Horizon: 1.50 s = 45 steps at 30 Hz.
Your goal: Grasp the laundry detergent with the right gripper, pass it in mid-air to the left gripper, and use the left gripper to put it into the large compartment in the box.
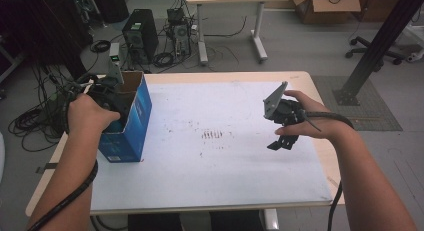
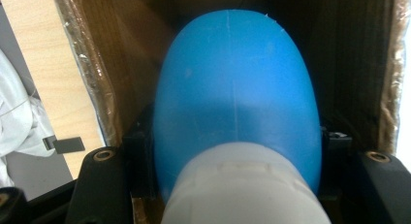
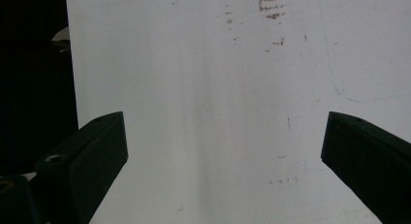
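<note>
My left gripper (image 2: 232, 185) is clamped on a blue, rounded plastic object with a white neck (image 2: 237, 112), probably a bottle or bulb, its jaws pressing on either flank near the lower centre of the left gripper view. I hold it low on the body, near the white end, so the blue dome leads the way into the open cardboard box (image 2: 354, 64), whose brown inner walls rise at both sides of that view. In the high view the left gripper (image 1: 102, 93) sits at the box's open top, at the left of the frame, with the blue carton (image 1: 131, 122) standing upright near the left edge of the white tabletop (image 1: 220, 161); the object is partly down inside the opening, and I judge this to be the lowering step of packing it. My right gripper (image 3: 223, 151) is spread wide with nothing between the jaws, only the scuffed white surface beneath them. In the high view it (image 1: 283, 142) hangs at centre right, well apart from the box, pointing down at the table, I reckon simply parked out of the way while the left does the work.
</note>
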Each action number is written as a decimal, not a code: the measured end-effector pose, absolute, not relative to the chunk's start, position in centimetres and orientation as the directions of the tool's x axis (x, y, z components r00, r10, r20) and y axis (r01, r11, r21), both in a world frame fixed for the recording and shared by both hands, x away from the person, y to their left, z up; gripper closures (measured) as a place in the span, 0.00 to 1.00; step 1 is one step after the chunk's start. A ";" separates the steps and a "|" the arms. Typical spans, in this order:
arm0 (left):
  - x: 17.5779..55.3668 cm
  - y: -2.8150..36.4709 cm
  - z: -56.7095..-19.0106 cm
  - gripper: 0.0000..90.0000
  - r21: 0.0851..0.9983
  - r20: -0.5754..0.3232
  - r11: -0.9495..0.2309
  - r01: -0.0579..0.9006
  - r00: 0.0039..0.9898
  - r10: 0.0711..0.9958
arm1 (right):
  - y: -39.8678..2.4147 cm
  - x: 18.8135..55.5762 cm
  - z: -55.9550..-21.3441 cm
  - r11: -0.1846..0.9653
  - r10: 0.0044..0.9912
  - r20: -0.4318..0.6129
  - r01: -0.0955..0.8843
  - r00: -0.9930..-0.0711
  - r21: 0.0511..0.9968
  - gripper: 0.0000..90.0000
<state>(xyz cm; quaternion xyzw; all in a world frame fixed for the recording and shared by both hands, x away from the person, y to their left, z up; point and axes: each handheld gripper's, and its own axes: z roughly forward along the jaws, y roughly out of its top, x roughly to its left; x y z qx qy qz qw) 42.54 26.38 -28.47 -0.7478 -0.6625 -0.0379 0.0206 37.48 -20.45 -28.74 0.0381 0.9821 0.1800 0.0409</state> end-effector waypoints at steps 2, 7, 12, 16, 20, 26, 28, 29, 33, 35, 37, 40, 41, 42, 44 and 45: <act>42.5 26.3 -28.7 0.42 0.020 0.088 -0.123 0.992 0.121 0.989 | -20.5 37.5 -28.8 0.930 0.092 -0.066 0.062 -0.994 0.362 0.03; 42.6 26.5 -29.0 0.42 0.014 0.084 -0.121 0.993 0.120 0.989 | -20.5 37.4 -28.8 0.931 0.090 -0.066 0.060 -0.994 0.360 0.03; 42.6 26.5 -29.1 0.42 0.016 0.084 -0.122 0.992 0.121 0.989 | -20.6 37.4 -28.8 0.931 0.090 -0.069 0.060 -0.994 0.360 0.03; 42.6 26.6 -29.1 0.42 0.017 0.078 -0.119 0.993 0.118 0.990 | -20.7 37.4 -28.9 0.929 0.097 -0.072 0.064 -0.993 0.363 0.03; 42.6 26.8 -29.1 0.41 0.023 0.074 -0.121 0.992 0.119 0.990 | -20.8 37.3 -28.9 0.928 0.098 -0.071 0.065 -0.993 0.366 0.03; 42.6 26.6 -29.1 0.41 0.030 0.084 -0.122 0.992 0.119 0.989 | -21.0 37.3 -29.0 0.927 0.104 -0.075 0.069 -0.992 0.369 0.03; 42.6 26.6 -29.1 0.41 0.028 0.083 -0.120 0.992 0.117 0.990 | -21.1 37.3 -29.1 0.928 0.104 -0.074 0.070 -0.992 0.367 0.03; 42.6 26.6 -29.1 0.41 0.023 0.081 -0.116 0.993 0.114 0.990 | -21.1 37.3 -29.1 0.928 0.104 -0.072 0.071 -0.992 0.367 0.03; 42.6 26.8 -29.1 0.39 0.021 0.061 -0.114 0.993 0.112 0.992 | -21.3 37.3 -29.2 0.927 0.108 -0.071 0.074 -0.992 0.369 0.03; 42.6 26.8 -29.0 0.39 0.023 0.060 -0.109 0.994 0.108 0.992 | -21.3 37.3 -29.3 0.925 0.113 -0.071 0.079 -0.991 0.371 0.03; 42.6 26.8 -29.0 0.38 0.024 0.059 -0.109 0.994 0.108 0.992 | -21.4 37.4 -29.3 0.926 0.112 -0.070 0.078 -0.991 0.369 0.03; 42.6 26.7 -28.9 0.36 0.030 0.065 -0.114 0.993 0.112 0.992 | -21.4 37.4 -29.3 0.925 0.113 -0.071 0.079 -0.991 0.373 0.03; 42.6 26.6 -28.9 0.36 0.025 0.065 -0.113 0.993 0.112 0.992 | -21.4 37.4 -29.3 0.925 0.114 -0.071 0.080 -0.991 0.372 0.03; 42.6 26.6 -28.9 0.35 0.029 0.067 -0.117 0.993 0.115 0.991 | -21.4 37.4 -29.3 0.925 0.114 -0.070 0.080 -0.991 0.373 0.03; 42.6 26.6 -28.7 0.35 0.032 0.069 -0.117 0.993 0.115 0.991 | -21.4 37.4 -29.3 0.924 0.112 -0.069 0.078 -0.991 0.374 0.03; 42.6 26.5 -28.6 0.35 0.030 0.069 -0.116 0.993 0.114 0.991 | -21.4 37.4 -29.3 0.924 0.115 -0.067 0.082 -0.991 0.374 0.03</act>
